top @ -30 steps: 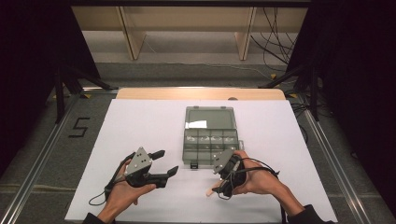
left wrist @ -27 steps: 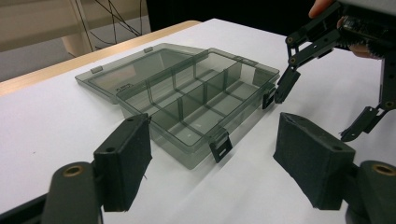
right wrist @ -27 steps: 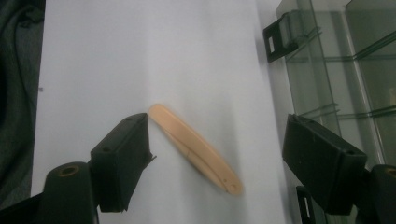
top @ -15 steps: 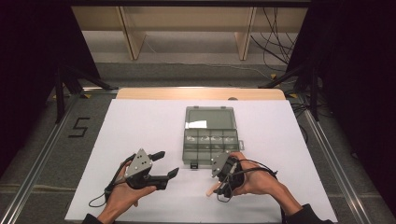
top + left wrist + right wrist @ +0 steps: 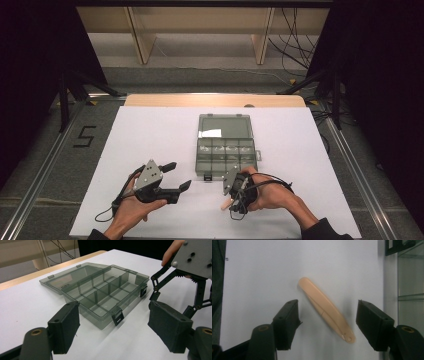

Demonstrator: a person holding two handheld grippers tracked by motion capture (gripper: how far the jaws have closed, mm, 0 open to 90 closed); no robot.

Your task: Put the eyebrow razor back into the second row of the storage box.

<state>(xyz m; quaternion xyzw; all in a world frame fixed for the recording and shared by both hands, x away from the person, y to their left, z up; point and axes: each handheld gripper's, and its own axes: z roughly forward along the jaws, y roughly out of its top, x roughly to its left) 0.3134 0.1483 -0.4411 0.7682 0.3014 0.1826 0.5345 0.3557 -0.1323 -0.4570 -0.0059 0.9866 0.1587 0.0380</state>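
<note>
A slim peach plastic piece (image 5: 325, 307) lies diagonally on the white table cover (image 5: 150, 135), near the front edge (image 5: 226, 204). My right gripper (image 5: 329, 322) points straight down over it. Its jaws have just been closing, with the piece between them. Both pads still stand clear of the piece, so the gripper is open (image 5: 232, 197). Just behind it sits a smoky clear compartment box (image 5: 225, 150) with its lid (image 5: 224, 126) laid back. At the front left my left gripper (image 5: 179, 175) lies level and open with nothing between its jaws, aimed at the box (image 5: 100, 295).
The box's compartments look empty, and two black latches (image 5: 117, 317) hang on its near wall. The right gripper's grey plate (image 5: 195, 257) is seen to the right of the box. A wooden table edge (image 5: 215, 100) runs along the back. The floor bears a "5" mark (image 5: 85, 136) at left.
The right hand has shifted slightly toward the front left, settling over the peach piece. The left gripper has not moved.
</note>
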